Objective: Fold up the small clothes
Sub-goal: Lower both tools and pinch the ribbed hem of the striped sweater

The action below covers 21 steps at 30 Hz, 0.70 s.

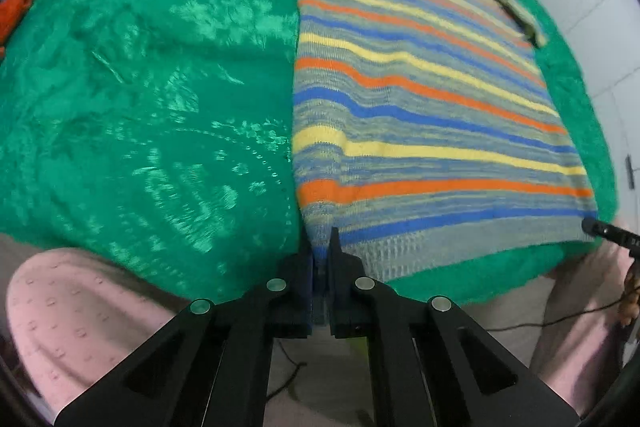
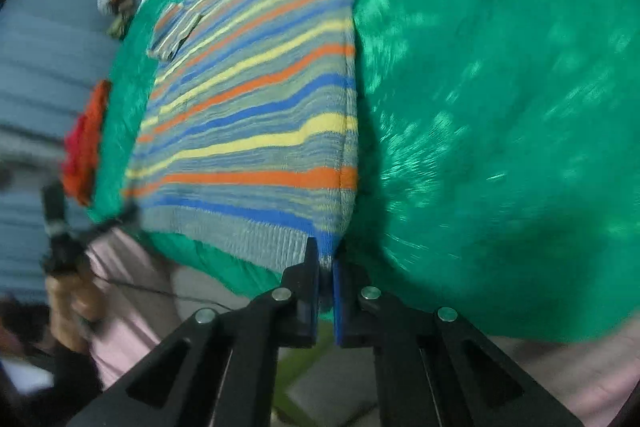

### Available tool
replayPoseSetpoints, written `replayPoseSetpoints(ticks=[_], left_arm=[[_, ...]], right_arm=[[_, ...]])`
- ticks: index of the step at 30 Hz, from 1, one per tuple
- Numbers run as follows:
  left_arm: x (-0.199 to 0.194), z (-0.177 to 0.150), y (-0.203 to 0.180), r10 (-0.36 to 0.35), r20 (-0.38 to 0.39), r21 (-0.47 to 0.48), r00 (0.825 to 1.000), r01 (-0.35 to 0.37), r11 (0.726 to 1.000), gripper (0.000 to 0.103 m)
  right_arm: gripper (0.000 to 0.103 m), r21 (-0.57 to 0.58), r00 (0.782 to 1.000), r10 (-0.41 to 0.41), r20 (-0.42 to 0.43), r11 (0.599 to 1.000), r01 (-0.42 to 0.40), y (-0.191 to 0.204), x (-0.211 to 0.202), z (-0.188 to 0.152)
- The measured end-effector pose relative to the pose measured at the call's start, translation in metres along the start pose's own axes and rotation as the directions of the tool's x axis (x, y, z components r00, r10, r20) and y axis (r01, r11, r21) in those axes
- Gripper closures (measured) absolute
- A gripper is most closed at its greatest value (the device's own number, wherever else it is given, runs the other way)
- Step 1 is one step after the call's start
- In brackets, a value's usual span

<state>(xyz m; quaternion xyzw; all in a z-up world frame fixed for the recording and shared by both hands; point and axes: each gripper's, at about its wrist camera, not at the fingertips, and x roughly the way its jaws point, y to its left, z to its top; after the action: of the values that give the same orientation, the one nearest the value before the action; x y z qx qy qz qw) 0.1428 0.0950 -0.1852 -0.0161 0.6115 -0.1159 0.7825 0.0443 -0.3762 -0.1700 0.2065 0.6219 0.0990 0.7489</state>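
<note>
left hand-held gripper (image 1: 320,243) pinched near-left hem corner of striped sweater (image 1: 420,99); right hand-held gripper (image 2: 326,255) pinched near-right hem corner. sweater lay flat on green blanket (image 1: 140,87), sleeves tucked inward at far end. judged next step: lift both corners evenly, keep hem taut, carry toward collar, align edges. orange garment (image 1: 18,5) sat at blanket's far-left edge.

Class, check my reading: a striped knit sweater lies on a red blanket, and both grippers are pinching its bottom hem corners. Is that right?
Not quite: the blanket is green, not red, as both wrist views show. The rest holds: the striped sweater lies on it, and the left gripper and right gripper each pinch a bottom hem corner.
</note>
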Motion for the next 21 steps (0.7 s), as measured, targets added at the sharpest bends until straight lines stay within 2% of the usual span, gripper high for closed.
replayPoseSetpoints(ticks=[3,5,8,14,18,21], left_arm=[[-0.004,-0.008,-0.001,0.014,-0.030,0.019,0.999,-0.014,1.000,0.100],[0.008,-0.012,0.000,0.079,-0.076,0.034,0.994,-0.077,0.996,0.100],[0.033,-0.017,0.001,0.133,-0.137,0.025,0.982,-0.130,0.991,0.100],[0.048,-0.018,-0.016,0.210,-0.133,0.042,0.969,-0.206,0.978,0.100],[0.074,-0.011,-0.040,0.272,-0.149,0.036,0.951,-0.270,0.962,0.099],[0.083,-0.009,-0.057,0.313,-0.149,0.026,0.938,-0.313,0.949,0.094]], right_arm=[[0.098,-0.021,0.999,-0.034,-0.016,0.999,0.033,0.003,-0.012,-0.008],[0.098,-0.029,0.998,-0.056,-0.037,0.998,0.055,0.003,-0.008,-0.012],[0.098,0.026,0.989,-0.085,-0.123,0.996,0.089,-0.015,0.023,-0.018],[0.098,0.047,0.983,-0.123,-0.135,0.990,0.130,-0.014,0.030,-0.016],[0.098,0.088,0.979,-0.130,-0.160,0.986,0.145,-0.020,0.052,-0.013],[0.098,0.088,0.976,-0.145,-0.163,0.983,0.161,-0.017,0.057,-0.011]])
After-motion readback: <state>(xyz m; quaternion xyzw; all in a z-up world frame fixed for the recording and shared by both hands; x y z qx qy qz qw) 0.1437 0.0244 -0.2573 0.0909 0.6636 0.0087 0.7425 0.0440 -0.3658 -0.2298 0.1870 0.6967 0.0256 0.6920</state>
